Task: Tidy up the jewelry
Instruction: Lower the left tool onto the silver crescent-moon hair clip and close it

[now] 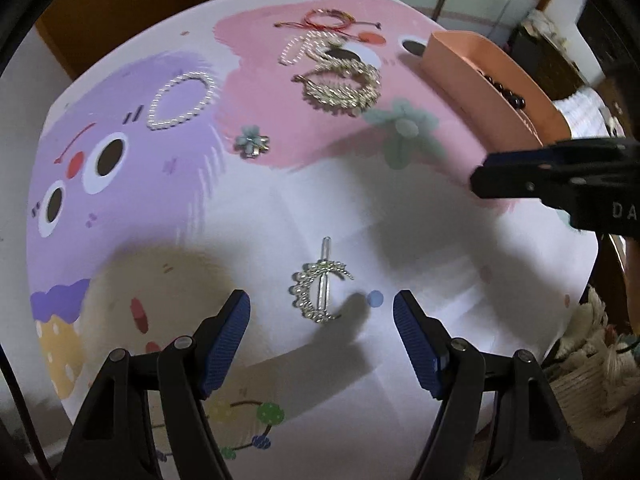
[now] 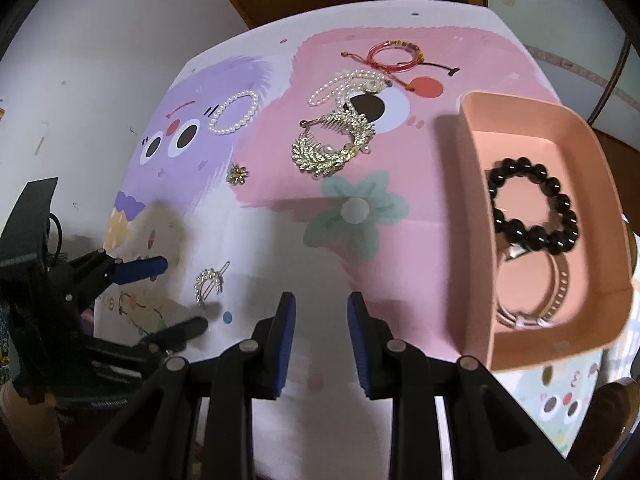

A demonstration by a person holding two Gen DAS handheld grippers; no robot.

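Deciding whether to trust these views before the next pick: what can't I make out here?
- Pink tray, left wrist view: its near wall hides the contents except a few black beads.
- Silver bangle, right wrist view: partly covered by the black bead bracelet; its clasp is blurred.
- Flower brooch: too small for detail.
- Right gripper, left wrist view: cut off by the edge, jaws unreadable.

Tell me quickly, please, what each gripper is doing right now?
Left gripper: open, empty, over the hair clip.
Right gripper: partly open, empty.
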